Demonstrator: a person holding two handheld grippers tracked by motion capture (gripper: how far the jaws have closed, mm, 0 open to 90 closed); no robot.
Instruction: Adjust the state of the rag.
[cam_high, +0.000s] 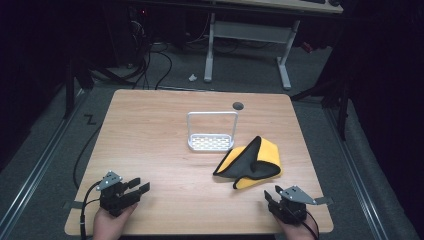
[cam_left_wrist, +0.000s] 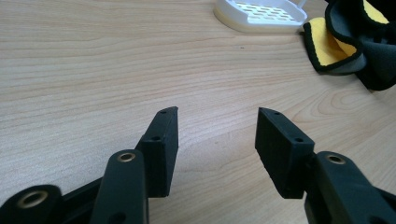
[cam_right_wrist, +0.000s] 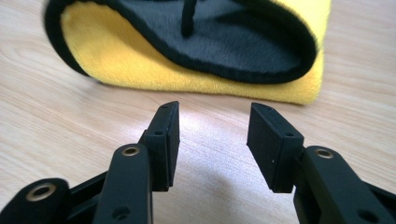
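- Lying crumpled on the pale wooden tabletop (cam_high: 150, 150), right of centre: the folded yellow-and-black microfibre cloth (cam_high: 252, 162), just beside the white perforated rack with its tall wire handle (cam_high: 211, 131), one cloth corner nearly touching the rack's base.
- Resting at the near right edge: the right claw (cam_high: 272, 198), released, jaws standing apart with bare wood between them, pointing at the cloth's near yellow fold (cam_right_wrist: 196, 79).
- Resting at the near left edge, well apart from the cloth: the left claw (cam_high: 136, 188), likewise released and grasping nothing, the rack (cam_left_wrist: 259, 14) and cloth (cam_left_wrist: 355, 46) lying far ahead to its right.
- Judging the step in hand: approaching the cloth with the right claw, the nearer of the two.
- Doing it well, probably: keeping the jaws wide, coming in low along the wood, sliding the lower jaw under the near fold rather than pinching the top layer only.
- Aiming at the thick doubled edge, since soft pile is likely slipping from a shallow bite.
- Watching for the cloth dragging against the rack and nudging it.
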